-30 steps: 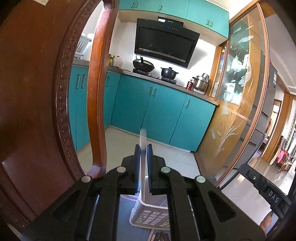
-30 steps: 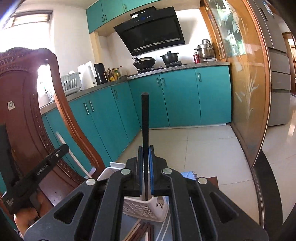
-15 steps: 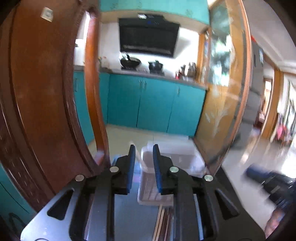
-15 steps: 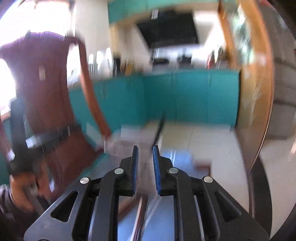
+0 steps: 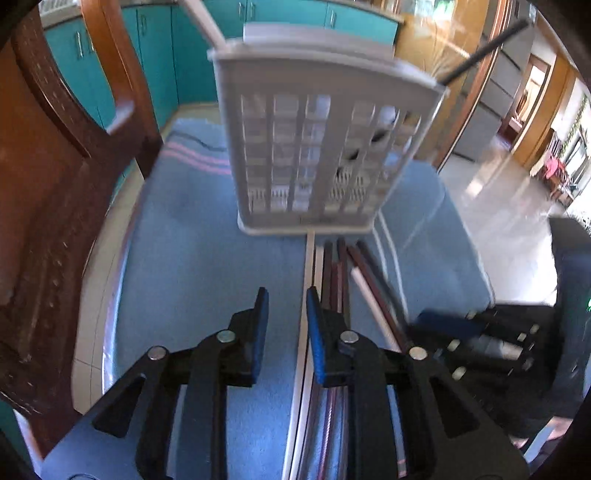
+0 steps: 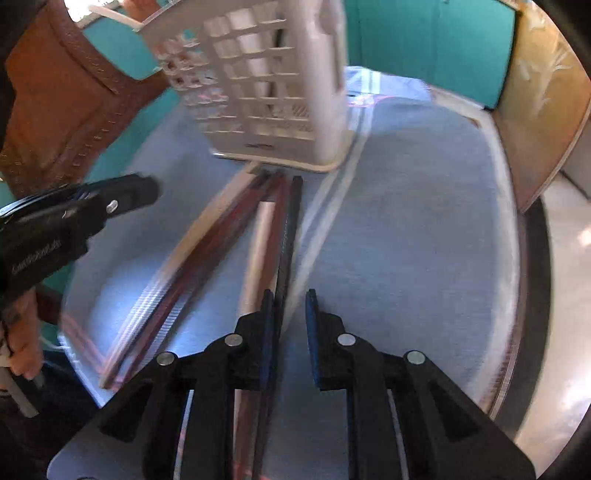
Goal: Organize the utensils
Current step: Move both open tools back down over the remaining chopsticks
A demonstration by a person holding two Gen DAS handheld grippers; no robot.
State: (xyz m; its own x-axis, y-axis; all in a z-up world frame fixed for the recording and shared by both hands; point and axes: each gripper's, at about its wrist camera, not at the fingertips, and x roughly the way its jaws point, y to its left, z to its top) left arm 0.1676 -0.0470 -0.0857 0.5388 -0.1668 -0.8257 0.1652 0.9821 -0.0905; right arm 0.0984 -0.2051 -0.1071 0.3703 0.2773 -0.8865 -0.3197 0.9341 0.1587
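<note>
A white slatted basket (image 5: 314, 155) stood upright on the blue cloth (image 5: 192, 258) covering the surface, a white stick (image 5: 201, 20) and a black one (image 5: 480, 48) leaning out of its top. Chopsticks (image 6: 236, 236) lay in a loose bundle on the cloth just before the basket's base, blurred, their near ends hidden beneath both tools. A carved wooden chair (image 5: 55, 155) crowded the left edge. The left tongs (image 5: 283, 306) and right tongs (image 6: 290, 306) had just been opening; both stood slightly apart, holding nothing.
</note>
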